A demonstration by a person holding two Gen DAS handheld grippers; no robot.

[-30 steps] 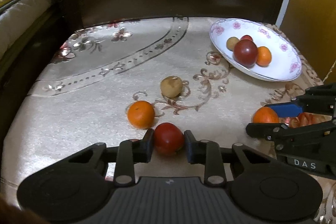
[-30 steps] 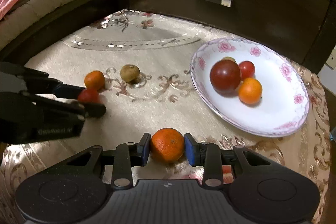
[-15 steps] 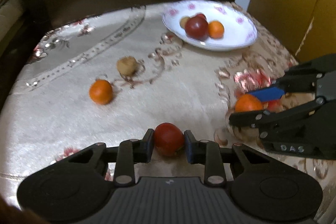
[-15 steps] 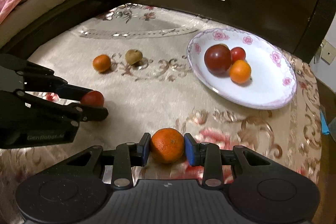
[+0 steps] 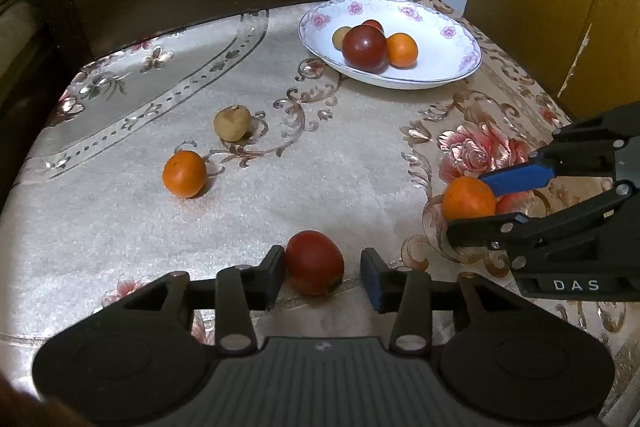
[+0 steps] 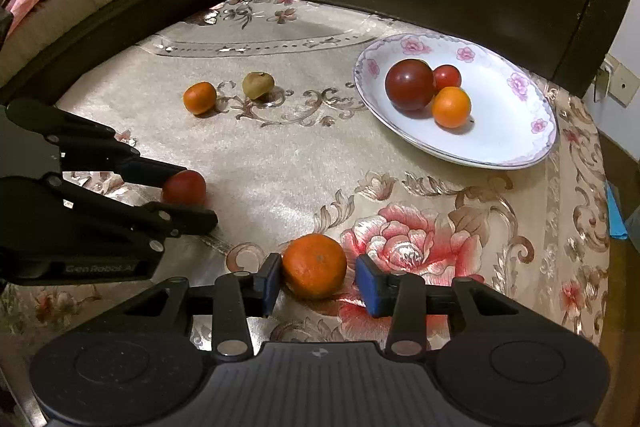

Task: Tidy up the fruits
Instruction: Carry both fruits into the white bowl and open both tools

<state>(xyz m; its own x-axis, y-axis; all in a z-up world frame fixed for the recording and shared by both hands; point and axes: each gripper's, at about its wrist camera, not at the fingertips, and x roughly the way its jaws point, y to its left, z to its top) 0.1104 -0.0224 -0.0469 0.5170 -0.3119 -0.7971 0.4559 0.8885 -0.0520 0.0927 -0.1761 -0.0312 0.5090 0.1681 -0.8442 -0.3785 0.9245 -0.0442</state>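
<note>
Both grippers have carried their fruit nearer the white flowered plate [image 5: 460, 75] on the beige embroidered cloth [image 5: 320, 167]; left gripper [image 5: 323, 273] opening around a round red tomato [image 5: 314, 263], right gripper [image 6: 316, 277] opening around a round orange tangerine [image 6: 315, 265].

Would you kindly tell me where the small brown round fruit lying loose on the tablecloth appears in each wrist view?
Left wrist view: small brown round fruit, left of centre, up and right of a loose orange.
Right wrist view: upper centre-left, right of that orange.
Shared landmark: white flowered plate, to its right in both.
</note>
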